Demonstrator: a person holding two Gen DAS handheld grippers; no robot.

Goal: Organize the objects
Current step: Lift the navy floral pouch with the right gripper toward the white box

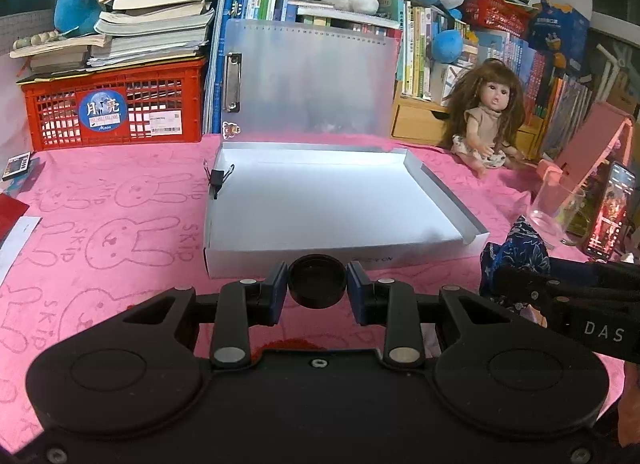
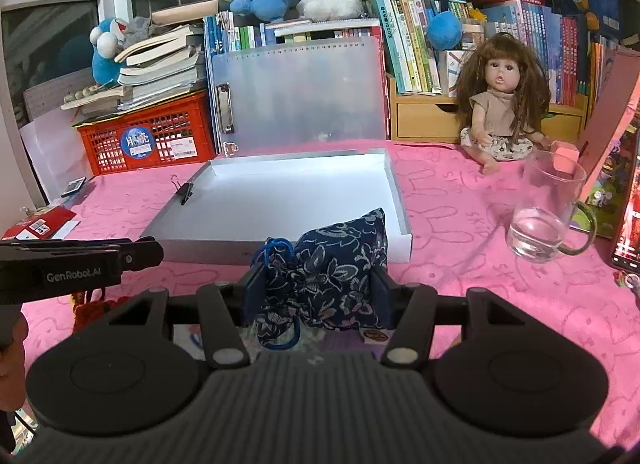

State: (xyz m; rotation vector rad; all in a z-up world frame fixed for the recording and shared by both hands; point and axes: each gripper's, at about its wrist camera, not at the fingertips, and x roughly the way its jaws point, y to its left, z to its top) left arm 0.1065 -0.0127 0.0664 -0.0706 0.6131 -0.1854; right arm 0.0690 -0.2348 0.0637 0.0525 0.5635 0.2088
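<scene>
Phone [image 1: 610,212] cut off by the right edge in both views. Pouch [image 1: 516,260] partly hidden behind the right gripper [image 1: 532,292] in the left view. Box [image 2: 224,252] front lettering too blurred to read. Red cards [image 2: 36,226] cropped at the left edge.

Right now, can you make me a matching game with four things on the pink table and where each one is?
Things:
1. black cap
2. flowery pouch
3. doll
4. binder clip

Places:
A. sitting by the wooden drawers
B. clipped on the white box's left wall
C. pinched in the left gripper
D. squeezed in the right gripper

Pairs: 1-C, 2-D, 3-A, 4-B
</scene>
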